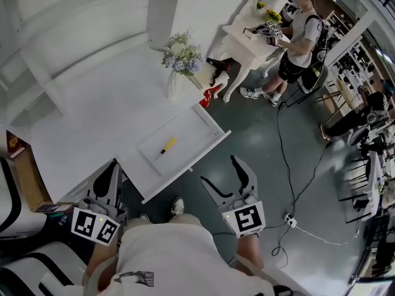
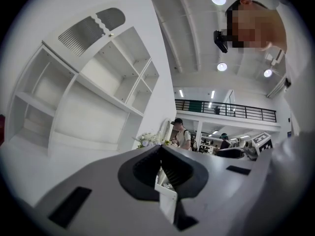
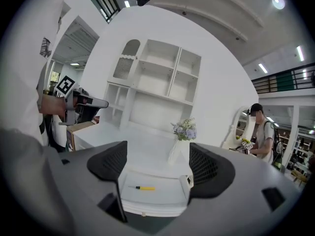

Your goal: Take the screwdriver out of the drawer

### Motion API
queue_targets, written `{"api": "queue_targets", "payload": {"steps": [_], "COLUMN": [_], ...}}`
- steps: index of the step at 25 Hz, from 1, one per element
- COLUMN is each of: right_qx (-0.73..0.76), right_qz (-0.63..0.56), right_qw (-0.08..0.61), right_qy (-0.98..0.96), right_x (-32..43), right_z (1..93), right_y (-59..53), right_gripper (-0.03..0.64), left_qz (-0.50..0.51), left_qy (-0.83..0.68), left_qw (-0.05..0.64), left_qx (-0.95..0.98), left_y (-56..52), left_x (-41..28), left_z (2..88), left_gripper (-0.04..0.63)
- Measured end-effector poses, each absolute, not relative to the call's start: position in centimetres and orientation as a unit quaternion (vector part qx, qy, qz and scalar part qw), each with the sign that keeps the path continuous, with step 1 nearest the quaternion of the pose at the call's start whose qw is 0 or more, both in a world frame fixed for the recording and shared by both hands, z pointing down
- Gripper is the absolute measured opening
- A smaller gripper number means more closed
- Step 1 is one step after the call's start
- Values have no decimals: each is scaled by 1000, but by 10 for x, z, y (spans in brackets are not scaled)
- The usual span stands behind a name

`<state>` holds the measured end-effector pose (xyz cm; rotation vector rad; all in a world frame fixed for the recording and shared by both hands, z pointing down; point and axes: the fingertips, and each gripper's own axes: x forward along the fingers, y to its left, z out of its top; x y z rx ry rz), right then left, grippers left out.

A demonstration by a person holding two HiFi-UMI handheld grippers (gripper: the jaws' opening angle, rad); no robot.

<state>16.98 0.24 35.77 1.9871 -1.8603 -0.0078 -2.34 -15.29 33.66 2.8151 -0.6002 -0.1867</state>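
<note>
A small screwdriver (image 1: 167, 145) with a yellow handle lies alone in the open white drawer (image 1: 187, 170), pulled out from the white desk. In the right gripper view the screwdriver (image 3: 144, 188) shows in the drawer (image 3: 152, 208), framed between the jaws. My right gripper (image 1: 219, 170) hovers open in front of the drawer's right corner, above the floor, with nothing in it. My left gripper (image 1: 115, 165) is shut and empty at the drawer's left end, by the desk edge. In the left gripper view the left gripper (image 2: 161, 154) has its pads touching and points up at the shelves.
A vase of flowers (image 1: 182, 57) stands on the desk behind the drawer. White shelving (image 3: 157, 82) rises at the desk's back. A person (image 1: 299, 36) works at another white table to the far right. A cable (image 1: 296, 190) trails over the dark floor. A cardboard box (image 1: 28, 177) sits left.
</note>
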Motion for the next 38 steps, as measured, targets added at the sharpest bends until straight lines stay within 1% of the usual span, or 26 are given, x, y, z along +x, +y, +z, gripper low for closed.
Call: {"api": "queue_targets", "payload": {"steps": [5, 10, 12, 14, 20, 22, 32, 38], "right_qx": [671, 619, 596, 576, 545, 529, 425, 338], "right_qz": [-9, -26, -31, -22, 42, 60, 67, 38], "right_qw": [230, 293, 308, 305, 244, 245, 390, 471], "right_qy": [-705, -729, -741, -758, -801, -810, -814, -814], "right_x": [207, 225, 227, 225, 225, 226, 231, 221], "right_z": [371, 400, 421, 442, 491, 515, 645, 701], "right_y": [-35, -63, -74, -81, -109, -119, -151, -161], "right_gripper": [388, 388, 388, 388, 387, 382, 382, 374], "left_qz": [-80, -65, -53, -43, -28, -19, 8, 17], "left_qy": [-251, -304, -323, -341, -377, -387, -431, -467], "left_qw": [106, 108, 112, 116, 108, 109, 119, 125], "left_qx": [959, 944, 938, 932, 920, 916, 894, 875], "left_y": [-163, -163, -161, -160, -155, -152, -137, -127], "left_x": [1, -1, -2, -7, -15, -20, -37, -54], "left_z": [322, 332, 343, 350, 351, 354, 370, 378], "left_gripper": [15, 15, 15, 15, 15, 15, 15, 15]}}
